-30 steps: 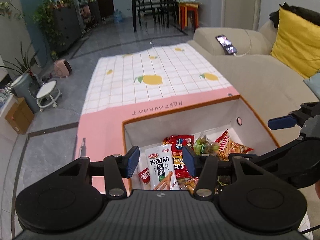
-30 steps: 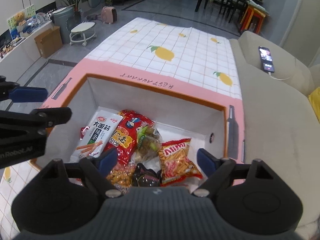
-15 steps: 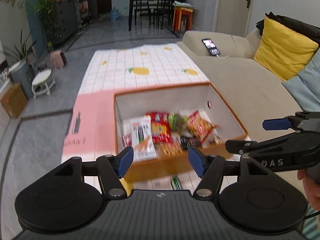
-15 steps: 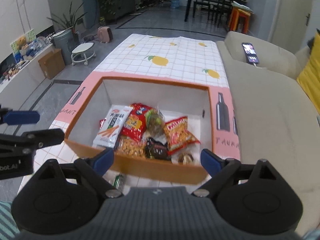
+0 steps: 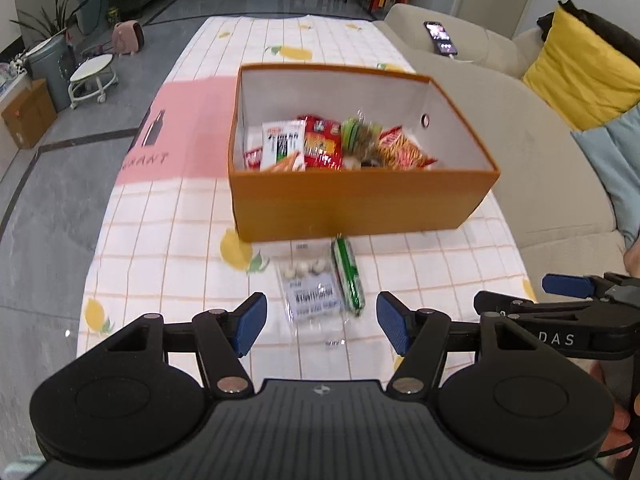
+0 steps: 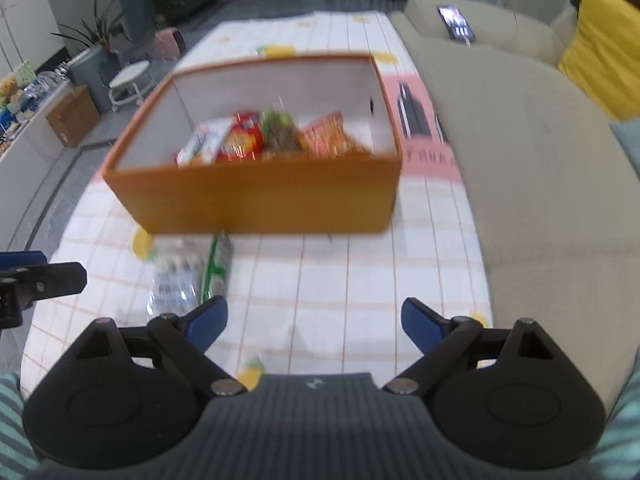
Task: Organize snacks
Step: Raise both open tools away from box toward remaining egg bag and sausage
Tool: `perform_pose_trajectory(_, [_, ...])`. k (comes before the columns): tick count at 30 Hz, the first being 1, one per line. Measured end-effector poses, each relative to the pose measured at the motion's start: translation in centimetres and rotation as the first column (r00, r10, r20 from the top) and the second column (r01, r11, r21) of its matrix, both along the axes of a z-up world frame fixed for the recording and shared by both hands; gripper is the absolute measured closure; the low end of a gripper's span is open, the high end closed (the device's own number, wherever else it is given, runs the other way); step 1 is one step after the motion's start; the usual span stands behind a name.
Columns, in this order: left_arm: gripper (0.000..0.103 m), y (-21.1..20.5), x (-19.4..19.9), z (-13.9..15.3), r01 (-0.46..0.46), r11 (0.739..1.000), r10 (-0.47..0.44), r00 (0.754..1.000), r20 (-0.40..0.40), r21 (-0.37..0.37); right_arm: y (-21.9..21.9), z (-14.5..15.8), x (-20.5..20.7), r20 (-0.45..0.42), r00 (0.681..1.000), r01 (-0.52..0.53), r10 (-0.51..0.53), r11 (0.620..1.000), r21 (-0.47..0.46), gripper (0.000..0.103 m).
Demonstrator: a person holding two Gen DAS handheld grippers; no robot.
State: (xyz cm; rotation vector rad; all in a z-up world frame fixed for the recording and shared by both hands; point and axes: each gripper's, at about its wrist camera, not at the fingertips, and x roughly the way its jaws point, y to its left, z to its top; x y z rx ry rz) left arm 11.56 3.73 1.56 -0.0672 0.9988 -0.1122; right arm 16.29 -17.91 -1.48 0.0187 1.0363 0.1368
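We are between picks: most of the snacks already lie in the orange box (image 5: pixel 360 204), and two packets remain on the tablecloth (image 5: pixel 160 240) just in front of the box's near wall. The left gripper (image 5: pixel 320 326) hangs above the cloth on the near side of those two, jaws spread wide with nothing between the blue pads. The right gripper (image 6: pixel 314 322) is likewise wide open and empty, off to the right of the packets and also short of the box.

The next move, as we judge it, is to lower one gripper over a loose packet, close on it, and carry it over the near wall into the box.

The clear packet (image 5: pixel 310 290) is flat, crinkly film with a white printed label and what look like small pale round sweets at its far end, though the view is too soft to be sure. The green packet (image 5: pixel 349 276) touches its right edge; it is a narrow, glossy stick, rounded like a sausage. Both should be slippery and thin, so the pads need to pinch across the width.

The box is stiff card, orange outside and white inside, with a small round hole in its right wall. Inside it lie crumpled foil bags, red, white and green.
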Motion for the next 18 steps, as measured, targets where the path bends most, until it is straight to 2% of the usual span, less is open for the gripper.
perform_pose_trajectory(2, [0.029,0.0,-0.6,-0.6,-0.021,1.0,0.021,1.0,0.019,-0.004,0.1,-0.8,-0.5,-0.007,1.0,0.0,0.0,1.0,0.002,0.012])
perform_pose_trajectory(6, [0.029,-0.1,-0.5,-1.8,-0.029,0.997,0.03,0.999,0.014,-0.066,0.2,-2.3,-0.7,-0.005,1.0,-0.001,0.001,1.0,-0.008,0.012])
perform_pose_trajectory(11, [0.029,-0.5,-0.2,-3.6,-0.037,0.997,0.037,0.999,0.001,-0.064,0.4,-3.4,-0.4,-0.013,1.0,0.011,-0.011,1.0,0.014,0.012])
perform_pose_trajectory(18, [0.028,0.3,1.4,-5.7,-0.068,0.993,0.064,0.997,-0.035,-0.099,1.3,-5.0,0.3,-0.021,1.0,-0.015,0.015,1.0,0.015,0.014])
